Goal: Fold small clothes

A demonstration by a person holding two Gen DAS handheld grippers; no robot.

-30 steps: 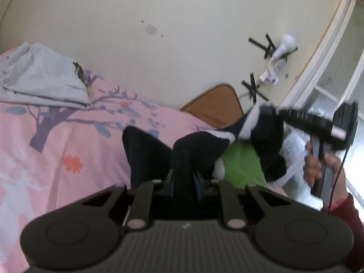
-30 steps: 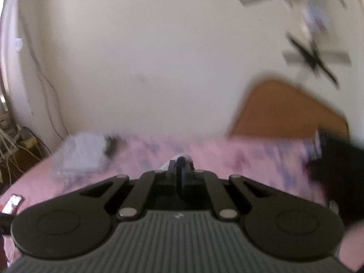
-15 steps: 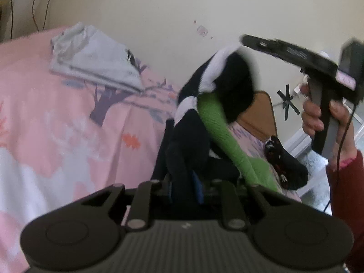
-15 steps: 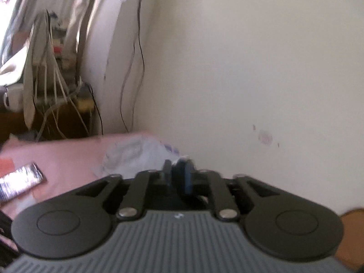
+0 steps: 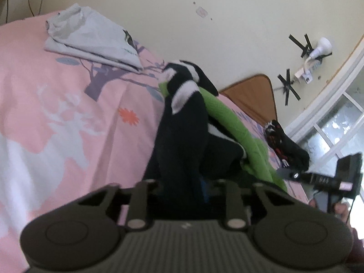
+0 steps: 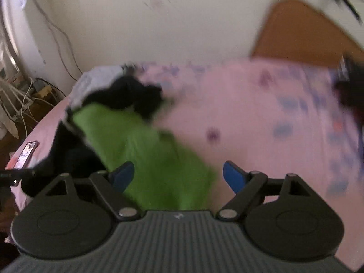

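right gripper [image 6: 178, 174] just let go and dropped low, jaws opening over the green-black garment [image 5: 182, 122], left gripper [image 5: 182, 182] still pinching it; fold half laid.

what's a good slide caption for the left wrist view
Left gripper clamps a black, white and green garment above the pink bedsheet.

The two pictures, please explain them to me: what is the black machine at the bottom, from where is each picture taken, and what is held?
No robot here: a person holds a two-finger tool in each hand, each with a camera looking along its fingers. In the left view, the left tool pinches a black, white and green garment lying over a pink bed sheet. A folded grey garment lies further back. In the right view, the right tool is opening above the green part; its blue pads do not press on it.
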